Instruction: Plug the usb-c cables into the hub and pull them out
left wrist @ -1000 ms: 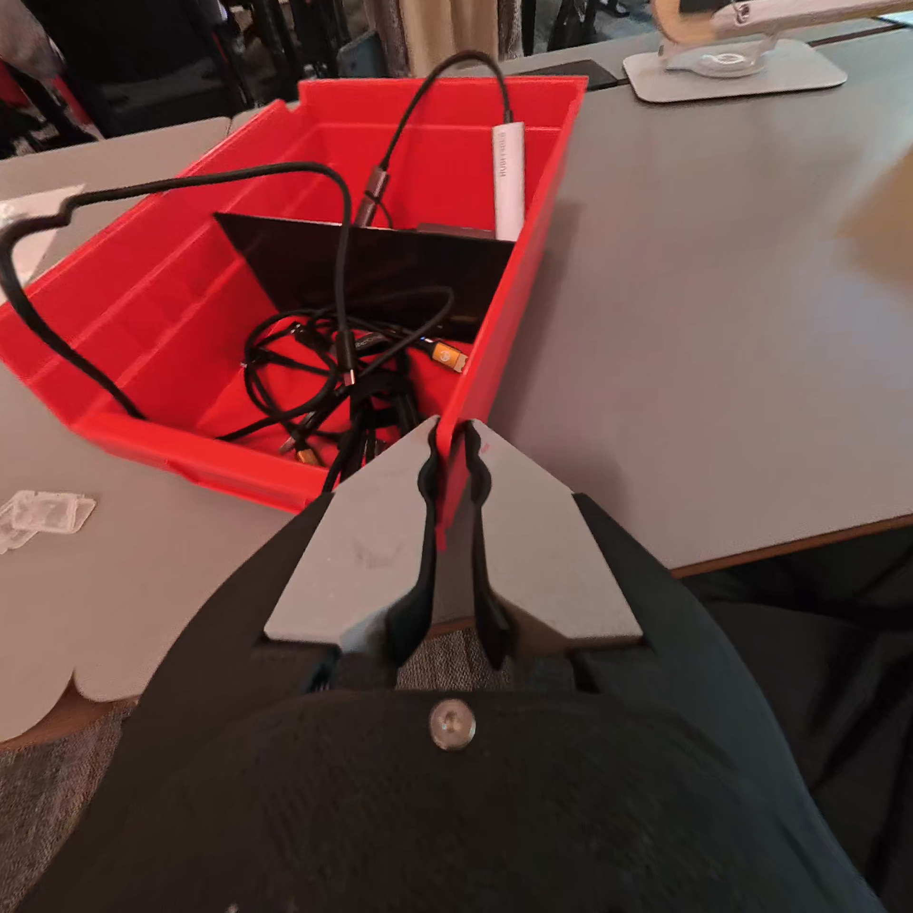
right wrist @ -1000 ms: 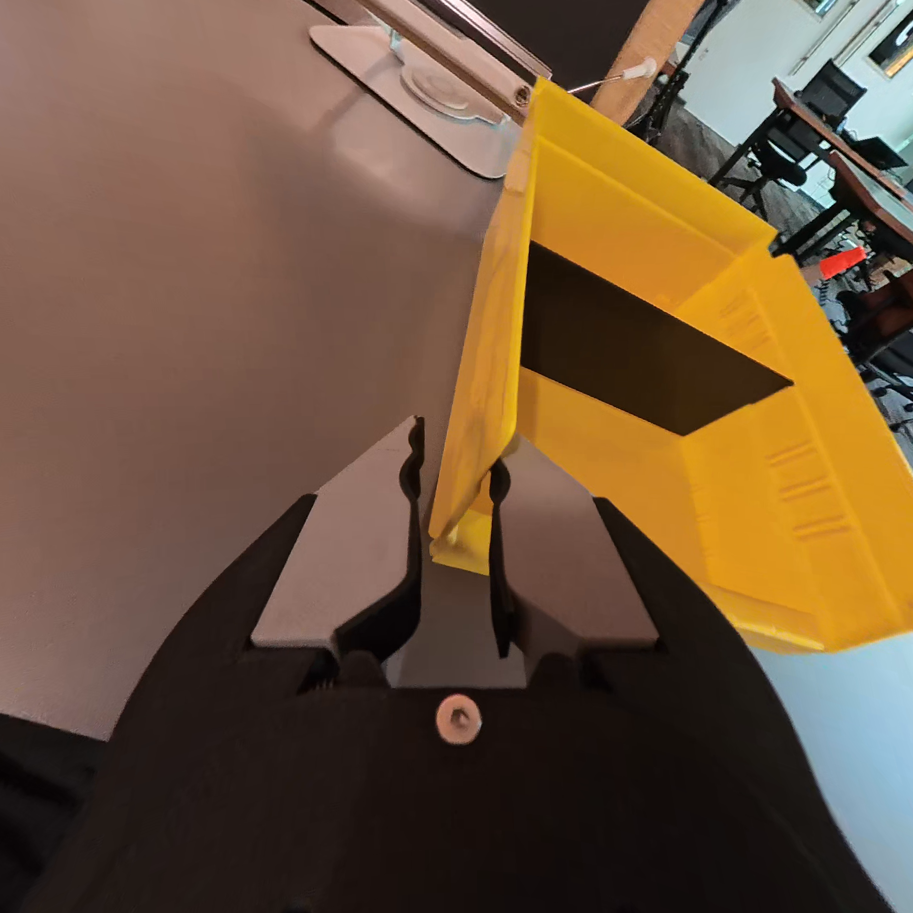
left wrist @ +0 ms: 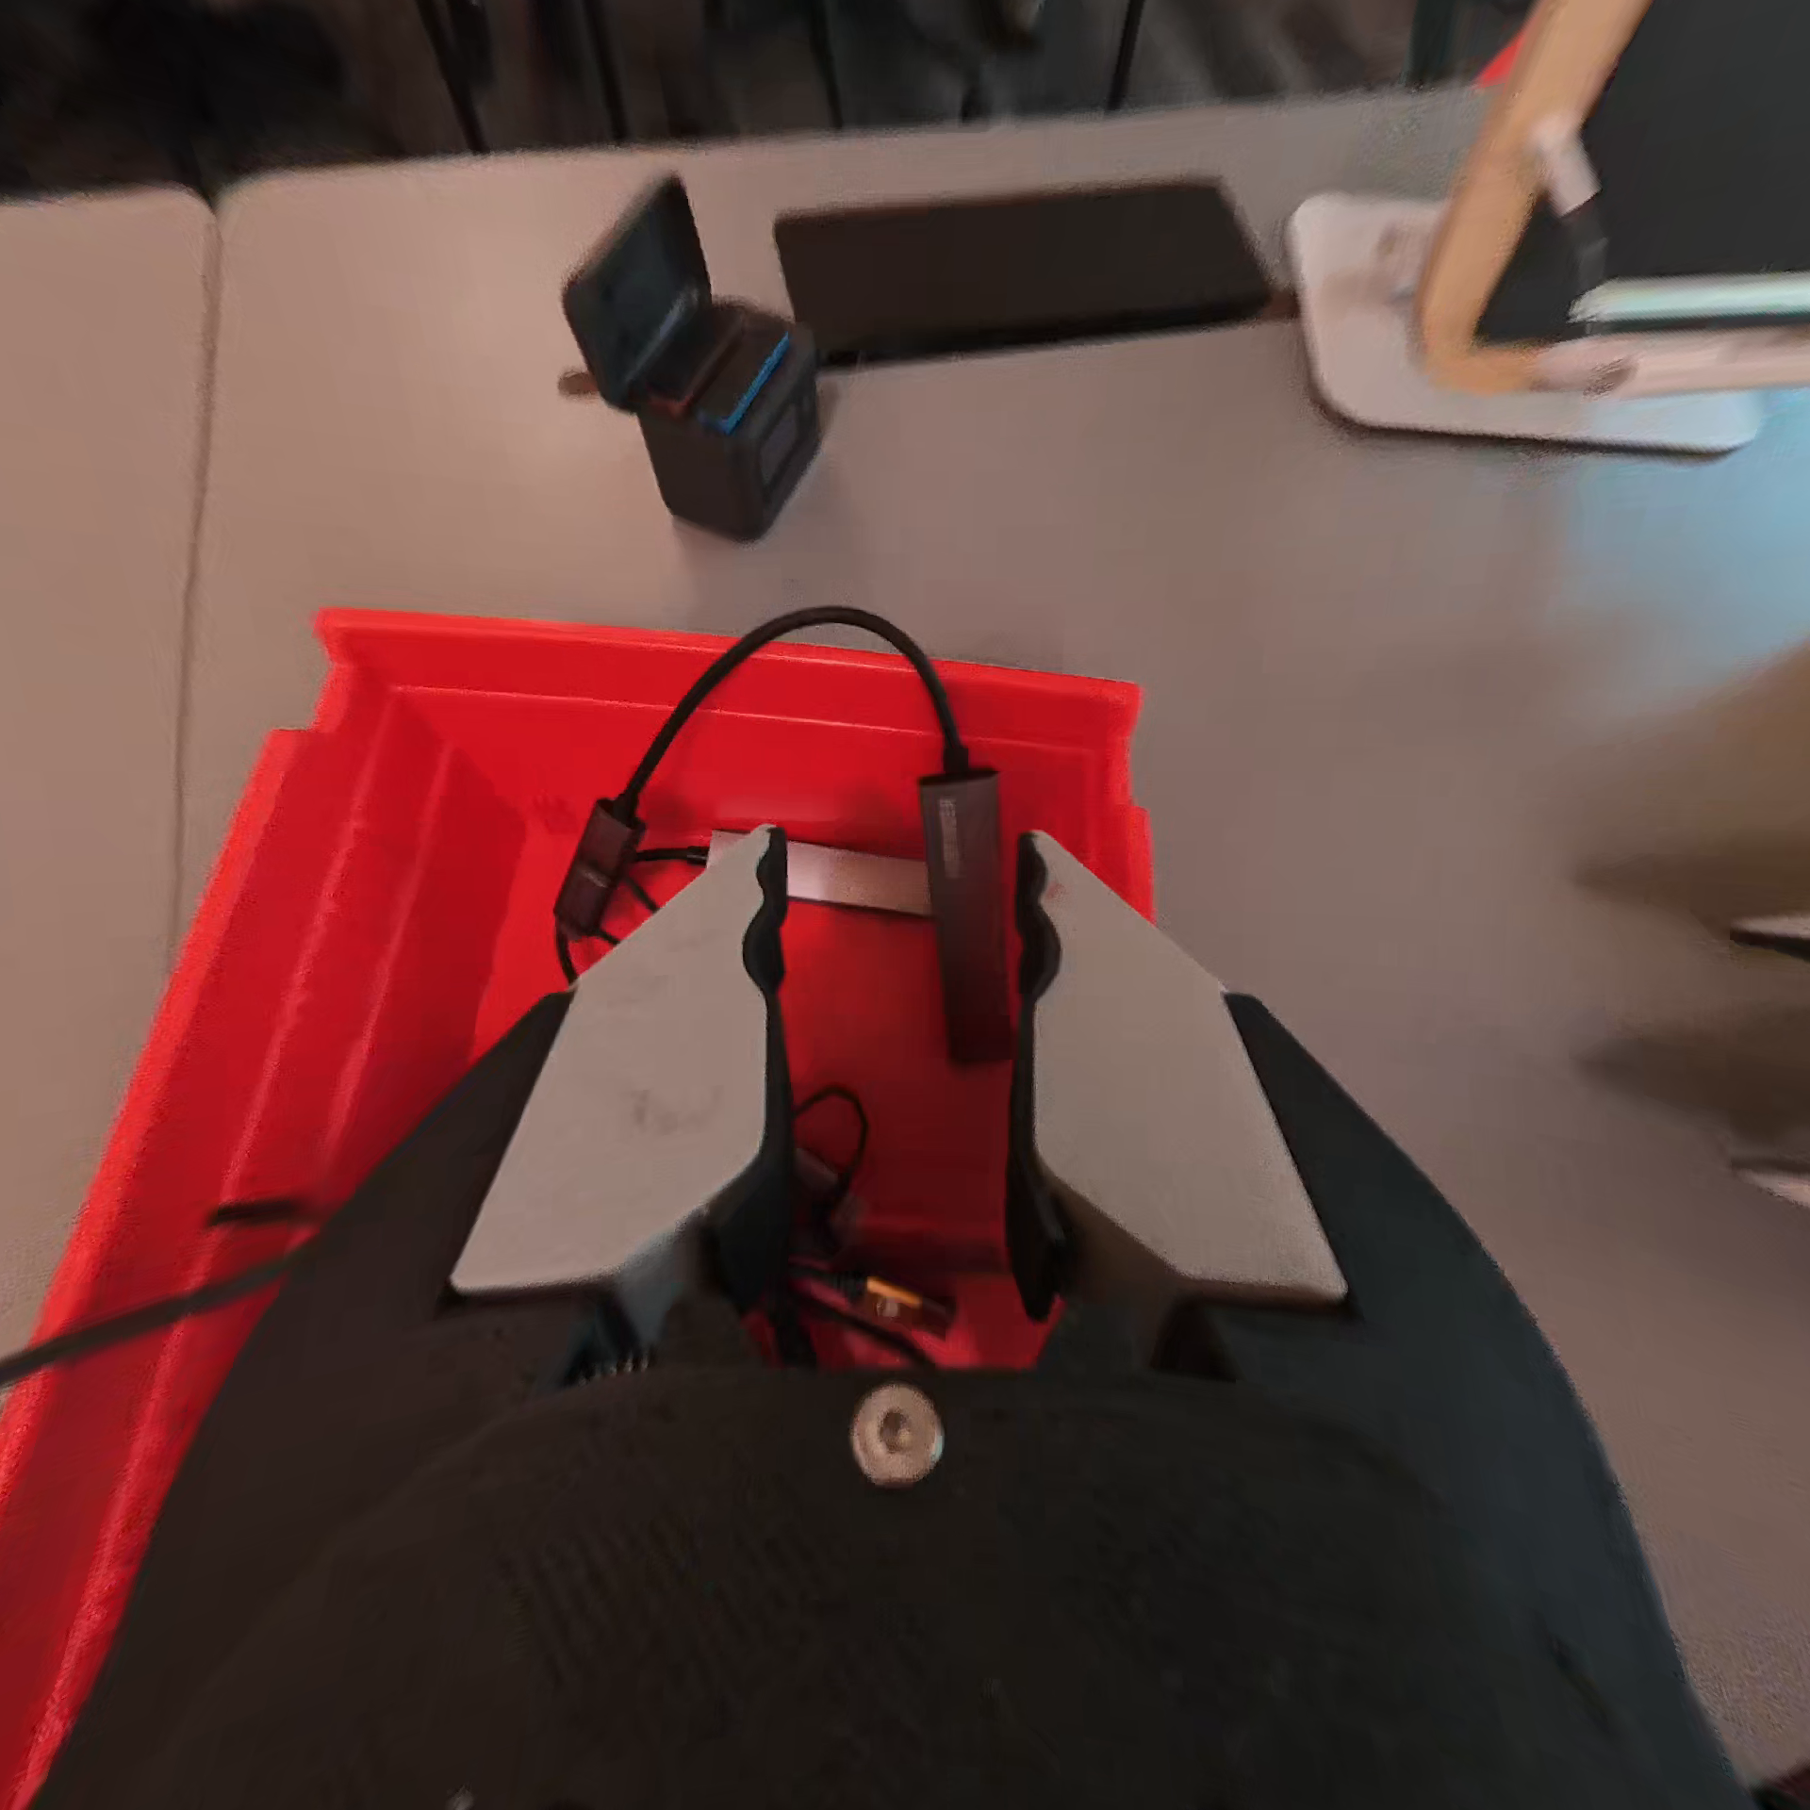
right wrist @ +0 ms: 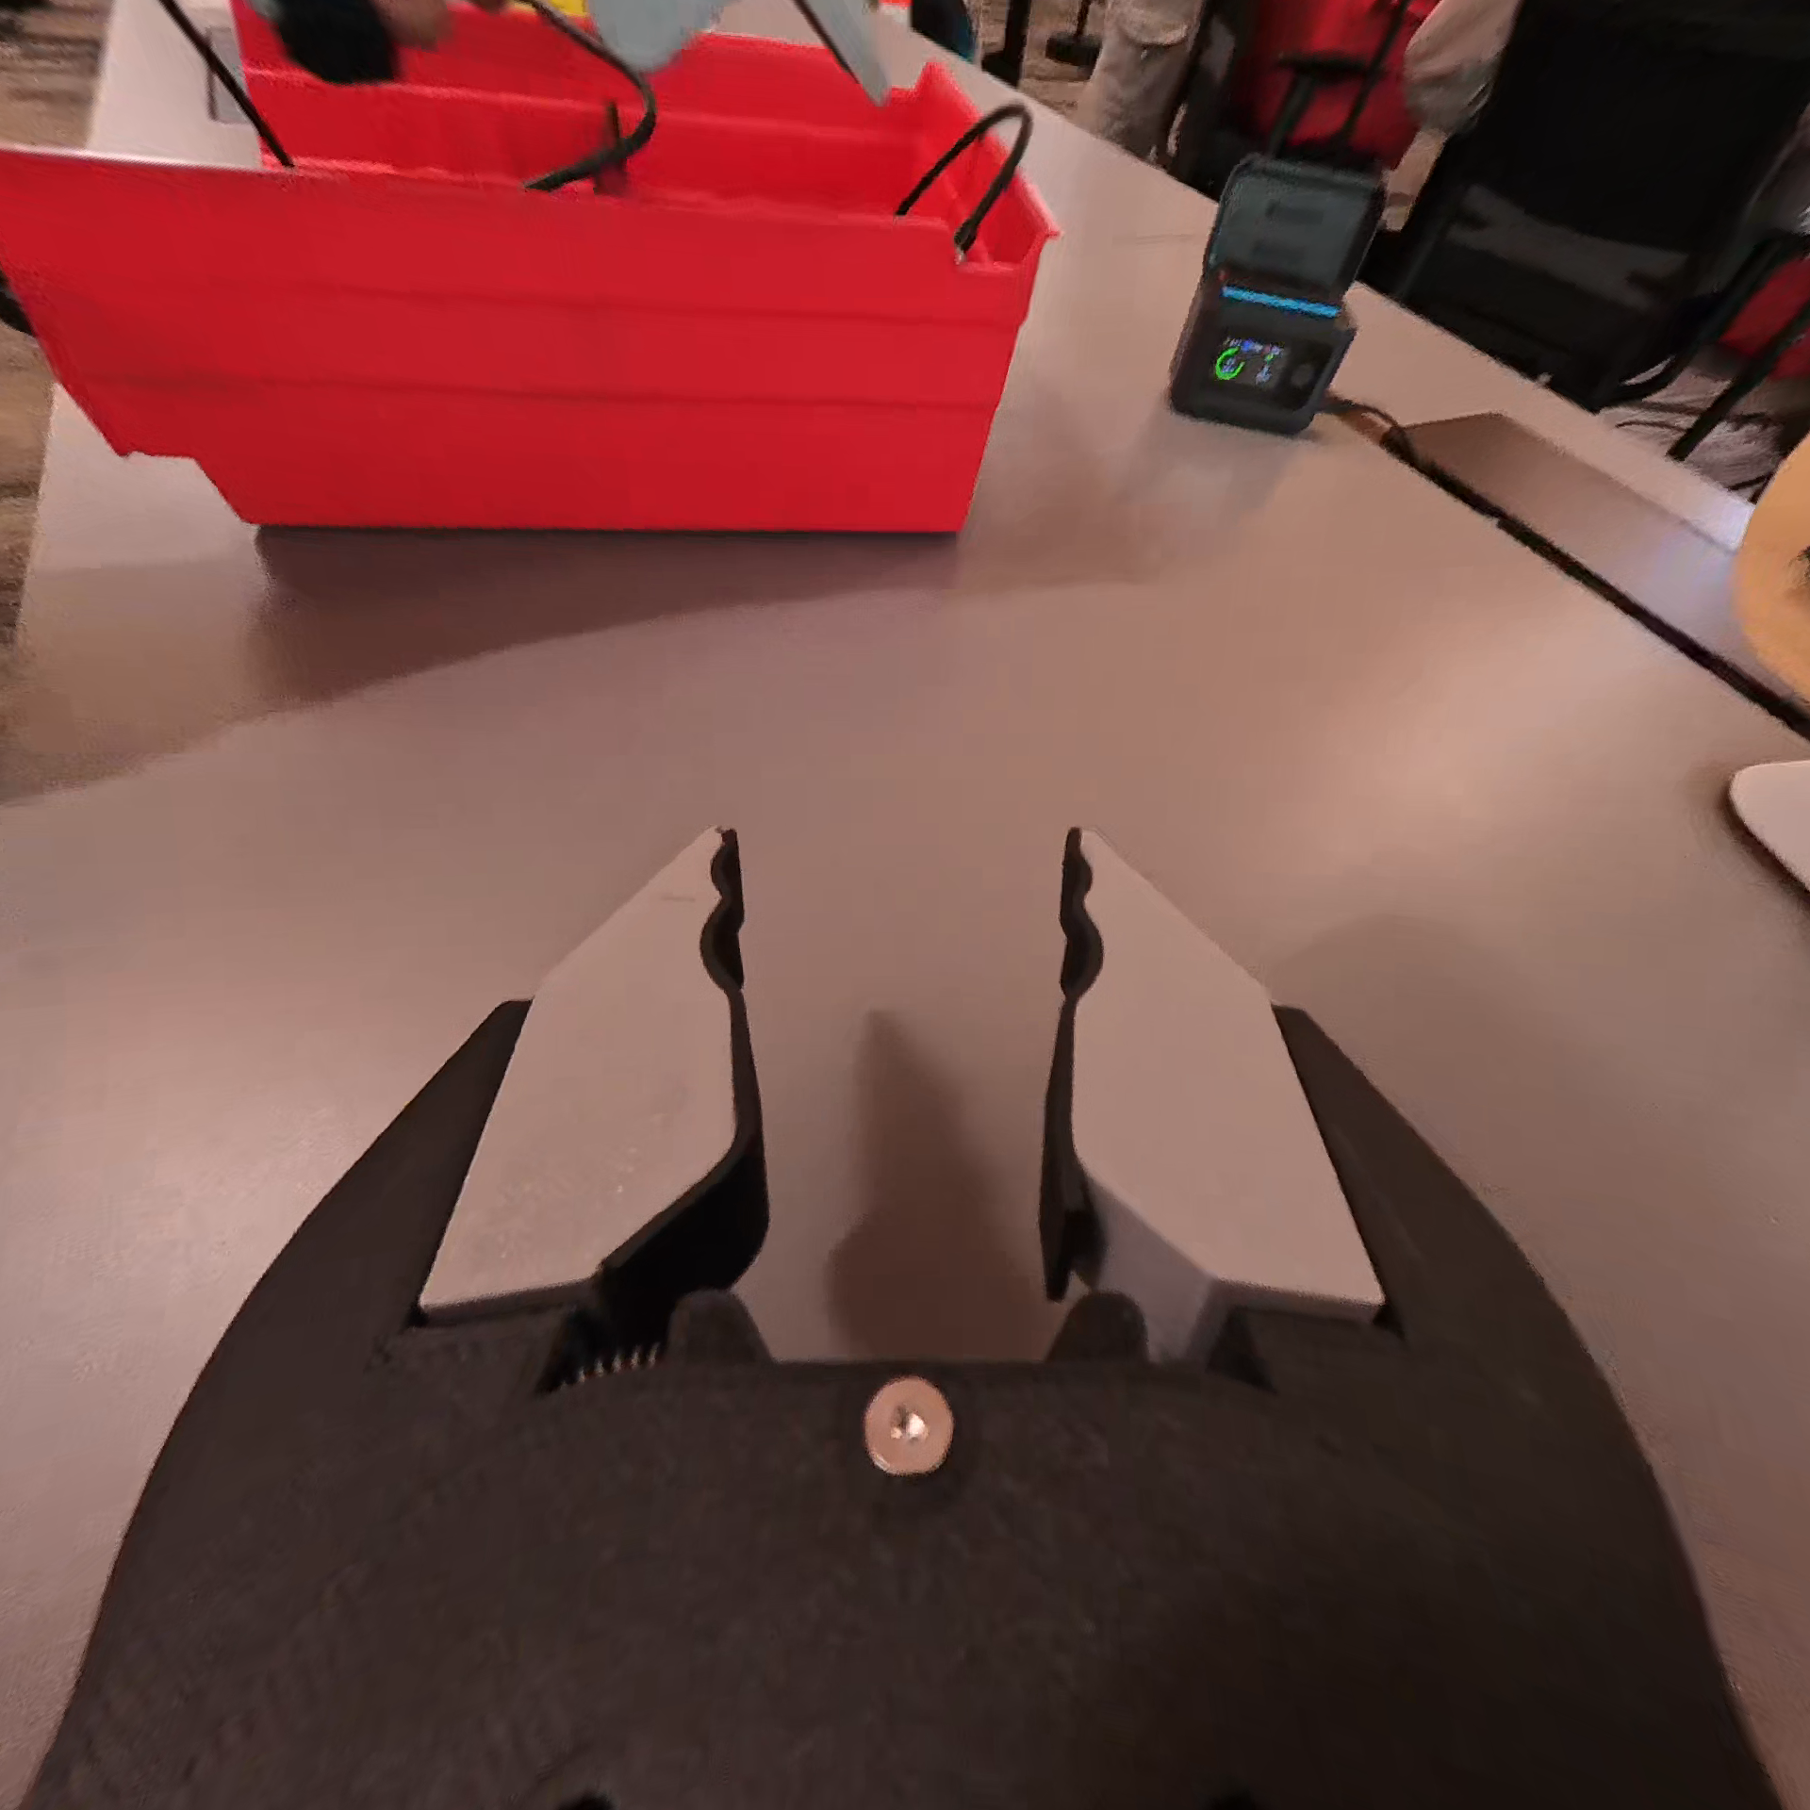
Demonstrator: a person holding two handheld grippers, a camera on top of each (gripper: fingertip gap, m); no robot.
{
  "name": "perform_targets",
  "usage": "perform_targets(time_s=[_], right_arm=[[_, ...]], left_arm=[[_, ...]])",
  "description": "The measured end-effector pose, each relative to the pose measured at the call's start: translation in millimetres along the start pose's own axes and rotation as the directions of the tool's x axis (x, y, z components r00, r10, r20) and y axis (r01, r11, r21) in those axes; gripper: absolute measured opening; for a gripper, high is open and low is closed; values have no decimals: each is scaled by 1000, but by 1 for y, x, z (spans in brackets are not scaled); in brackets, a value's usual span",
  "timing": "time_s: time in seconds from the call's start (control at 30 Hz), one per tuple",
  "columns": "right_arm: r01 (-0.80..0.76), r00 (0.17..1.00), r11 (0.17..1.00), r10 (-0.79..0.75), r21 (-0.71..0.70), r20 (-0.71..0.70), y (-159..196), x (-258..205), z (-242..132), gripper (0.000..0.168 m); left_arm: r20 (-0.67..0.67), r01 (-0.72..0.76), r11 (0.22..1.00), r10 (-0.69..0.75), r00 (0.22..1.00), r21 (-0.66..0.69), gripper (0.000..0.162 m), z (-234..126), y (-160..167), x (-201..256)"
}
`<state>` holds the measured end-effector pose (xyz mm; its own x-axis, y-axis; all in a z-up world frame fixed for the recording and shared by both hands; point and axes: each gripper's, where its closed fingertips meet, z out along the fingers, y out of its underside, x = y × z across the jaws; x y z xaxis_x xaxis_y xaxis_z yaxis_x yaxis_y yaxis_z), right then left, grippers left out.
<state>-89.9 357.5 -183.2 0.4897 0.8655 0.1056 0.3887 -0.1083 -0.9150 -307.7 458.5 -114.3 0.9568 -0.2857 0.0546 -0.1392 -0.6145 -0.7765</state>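
Note:
A red bin (left wrist: 323,940) sits on the grey table. A slim grey hub (left wrist: 965,911) leans inside at its far right, its short black lead (left wrist: 784,637) arching over the far rim. Tangled black USB-C cables (left wrist: 833,1224) lie on the bin floor, one with an orange plug (left wrist: 886,1298). My left gripper (left wrist: 893,862) is open and empty above the bin, the hub just inside its right finger. My right gripper (right wrist: 899,852) is open and empty over bare table, well short of the red bin (right wrist: 548,372). The left gripper's fingers show above that bin, cut off at the top edge.
A small black charger case with open lid (left wrist: 730,392) stands beyond the bin; it shows in the right wrist view (right wrist: 1268,294) with a lit screen. A flat black slab (left wrist: 1019,255) and a white stand base (left wrist: 1469,372) lie at the back. People stand behind the table. About 25 centimetres separates my left fingertips from my right. To reach the slim grey hub (left wrist: 965,911) in a straight line is about 7 centimetres for my left fingers, about 25 centimetres for my right.
My left gripper let go of the red bin's wall, opened and moved above the bin. My right gripper released the yellow bin, opened, and now faces the red bin over bare table.

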Motion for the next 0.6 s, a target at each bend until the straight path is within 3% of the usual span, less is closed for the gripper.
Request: perform_targets(time_s=[0.1,0.23,0.3,0.33,0.47,0.6], right_arm=[[-11,1000,1000,11,-7,5,10,4,-6,60],[-35,999,999,35,23,-7,6,10,-12,59],[-28,999,999,29,33,-17,3,11,-12,58],[-20,1000,999,21,32,-17,4,10,-12,58],[66,996,998,-66,-1,-61,10,14,-10,58],[95,986,995,-98,-29,-134,15,33,-12,57]], left_arm=[[-20,37,994,-39,999,-101,36,44,6,-1],[-136,136,976,-160,978,-170,52,69,7,16],[-138,124,969,-156,978,-214,48,76,17,17],[-132,97,969,-130,983,-228,24,79,23,16],[-108,77,980,-98,989,-184,22,70,17,9],[-48,12,996,-16,999,-83,22,30,-18,2]])
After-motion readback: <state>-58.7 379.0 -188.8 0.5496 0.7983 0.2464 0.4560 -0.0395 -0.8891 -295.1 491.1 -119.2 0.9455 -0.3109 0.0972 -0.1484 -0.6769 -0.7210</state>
